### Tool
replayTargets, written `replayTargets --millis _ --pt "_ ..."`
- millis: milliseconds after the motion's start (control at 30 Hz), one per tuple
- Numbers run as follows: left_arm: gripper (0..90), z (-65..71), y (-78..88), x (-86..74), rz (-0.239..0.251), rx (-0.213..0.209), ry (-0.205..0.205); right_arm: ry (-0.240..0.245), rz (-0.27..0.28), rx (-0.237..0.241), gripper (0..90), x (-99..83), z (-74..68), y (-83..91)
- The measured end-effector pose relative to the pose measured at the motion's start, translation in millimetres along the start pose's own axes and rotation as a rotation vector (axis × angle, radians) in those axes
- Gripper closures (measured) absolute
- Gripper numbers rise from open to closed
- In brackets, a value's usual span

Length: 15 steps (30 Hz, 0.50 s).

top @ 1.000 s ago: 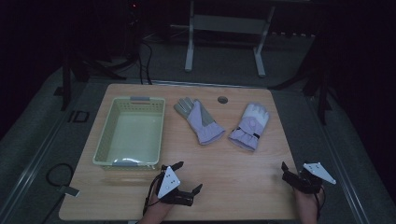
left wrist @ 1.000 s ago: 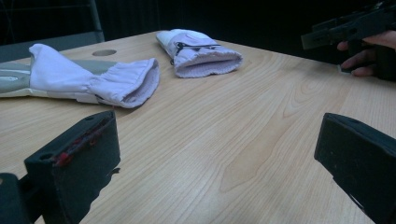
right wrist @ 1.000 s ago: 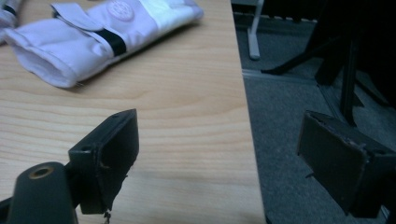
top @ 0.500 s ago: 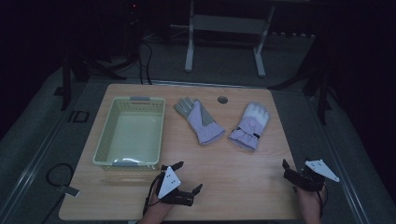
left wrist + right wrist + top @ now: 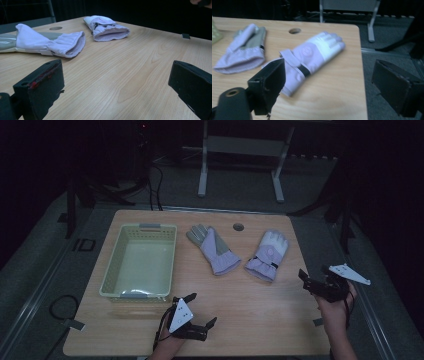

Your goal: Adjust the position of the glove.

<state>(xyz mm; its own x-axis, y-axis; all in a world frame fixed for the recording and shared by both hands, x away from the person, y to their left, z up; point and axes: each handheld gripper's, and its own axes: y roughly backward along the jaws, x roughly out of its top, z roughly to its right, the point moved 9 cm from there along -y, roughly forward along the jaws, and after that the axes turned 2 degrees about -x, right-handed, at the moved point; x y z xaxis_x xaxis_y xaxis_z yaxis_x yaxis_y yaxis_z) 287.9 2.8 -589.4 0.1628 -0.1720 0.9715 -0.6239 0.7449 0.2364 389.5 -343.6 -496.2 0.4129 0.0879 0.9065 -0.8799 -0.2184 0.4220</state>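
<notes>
Two lilac gloves lie flat at the far middle of the wooden table (image 5: 250, 320), and both claws sit back at the near edge, wide open and holding nothing. The left gripper (image 5: 196, 311) hovers just near of the pale green basket (image 5: 111, 279), its jaws spread and pointed toward the cuff of the left glove (image 5: 214, 251), which lies palm-side up with grey fingers aimed away. The right gripper (image 5: 311, 281) hangs off the right edge of the table, jaws agape, looking straight at the right glove (image 5: 268, 256), whose strapped cuff is the nearer end. Judging from this, the step in hand is the reach, and the basket looks the likely home for the pair. To do it well, each claw should come in low and level and bite the gathered cuff, where the fabric is thickest, rather than the flat fingers. The left glove (image 5: 50, 42) shows its open cuff squarely to its gripper, an easy target. The right glove (image 5: 312, 53) lies angled, so turning that hand to meet the cuff edge-on would help avoid pinching only the strap.
</notes>
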Motion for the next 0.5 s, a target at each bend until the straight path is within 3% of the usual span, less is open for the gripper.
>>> replayTargets --millis 167,500 --pt "0.0 0.2 0.0 0.1 0.001 0.0 -0.003 0.018 -0.01 0.091 13.6 17.2 -22.8 -7.8" --pt "0.0 0.1 0.2 0.1 0.002 -0.001 0.0 0.076 -0.036 0.158 16.6 34.8 -57.0 -27.7"
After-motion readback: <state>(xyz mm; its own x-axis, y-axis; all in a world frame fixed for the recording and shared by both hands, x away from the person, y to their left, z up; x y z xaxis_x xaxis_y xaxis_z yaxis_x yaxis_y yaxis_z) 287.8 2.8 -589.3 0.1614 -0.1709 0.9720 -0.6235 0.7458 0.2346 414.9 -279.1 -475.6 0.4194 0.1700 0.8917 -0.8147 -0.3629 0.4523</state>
